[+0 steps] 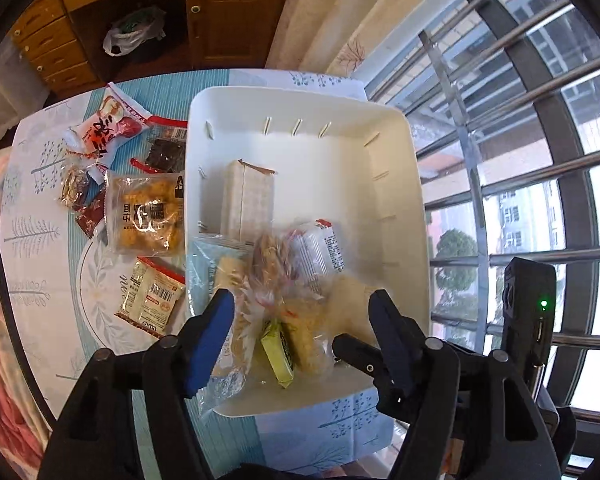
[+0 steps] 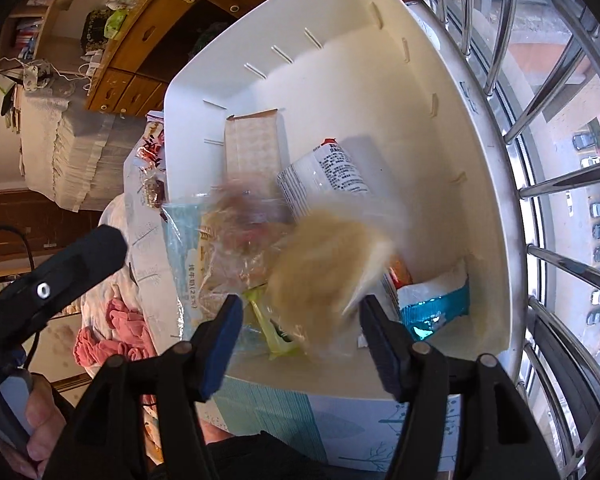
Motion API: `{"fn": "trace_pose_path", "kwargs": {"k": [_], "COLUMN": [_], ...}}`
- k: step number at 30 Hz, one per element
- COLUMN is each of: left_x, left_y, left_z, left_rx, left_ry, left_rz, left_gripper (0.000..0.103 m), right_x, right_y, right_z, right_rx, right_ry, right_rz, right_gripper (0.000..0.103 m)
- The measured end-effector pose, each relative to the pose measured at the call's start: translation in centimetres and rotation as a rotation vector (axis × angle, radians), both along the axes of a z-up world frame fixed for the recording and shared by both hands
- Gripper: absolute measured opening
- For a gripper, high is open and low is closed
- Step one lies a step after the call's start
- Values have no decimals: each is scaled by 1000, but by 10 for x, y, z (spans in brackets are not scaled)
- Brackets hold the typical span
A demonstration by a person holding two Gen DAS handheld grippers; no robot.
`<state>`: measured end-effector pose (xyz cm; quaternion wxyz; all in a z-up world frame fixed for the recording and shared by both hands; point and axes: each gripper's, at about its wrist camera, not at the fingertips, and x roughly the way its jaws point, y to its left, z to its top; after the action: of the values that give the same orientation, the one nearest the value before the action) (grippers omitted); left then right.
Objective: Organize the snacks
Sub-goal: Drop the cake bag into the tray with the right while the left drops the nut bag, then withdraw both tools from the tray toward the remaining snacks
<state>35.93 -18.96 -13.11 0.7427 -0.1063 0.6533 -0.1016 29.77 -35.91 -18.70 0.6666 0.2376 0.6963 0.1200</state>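
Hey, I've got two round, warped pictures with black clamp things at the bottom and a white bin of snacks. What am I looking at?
No robot here: a person carries a hand-held gripper in each hand, each with a wide-angle camera looking along its two fingers. One picture comes from the left hand-held gripper, the other from the right hand-held gripper. Both hang over a white bin on a table with a patterned cloth by a window. The bin holds a pale box and several wrapped snacks. More packets, such as a red and white one, lie on the cloth beside it. Both pairs of jaws stand open. A blurred pale snack lies below the right one; neither grips anything.
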Motion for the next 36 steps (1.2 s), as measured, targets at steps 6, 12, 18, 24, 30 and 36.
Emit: {"fn": "trace_pose_path", "kwargs": {"k": [6,12,18,24,30,36], "left_x": [-12,-35,-60,-87,-116,-145], "left_y": [21,49,74,109,156,214], "left_z": [11,28,45,49,52,59], "left_rx": [-3,-27,-15,-69,-100,-132], "left_ry": [-16,-50,-100,-108,-123,-124], "left_rz": [64,153,163,152,127,95], "left_gripper": [69,69,71,74,76,78], "right_x": [-2,-10,-19,-34,-52,-80], "right_y": [4,13,31,58,85,118], "right_z": [9,19,32,41,53,67], "right_rx": [9,9,6,-10,-55,-79], "right_ry": [-12,-29,-50,-78,-114,-131], "right_rz": [0,14,31,23,-21,-91], "right_gripper": [79,80,80,80,80,80]}}
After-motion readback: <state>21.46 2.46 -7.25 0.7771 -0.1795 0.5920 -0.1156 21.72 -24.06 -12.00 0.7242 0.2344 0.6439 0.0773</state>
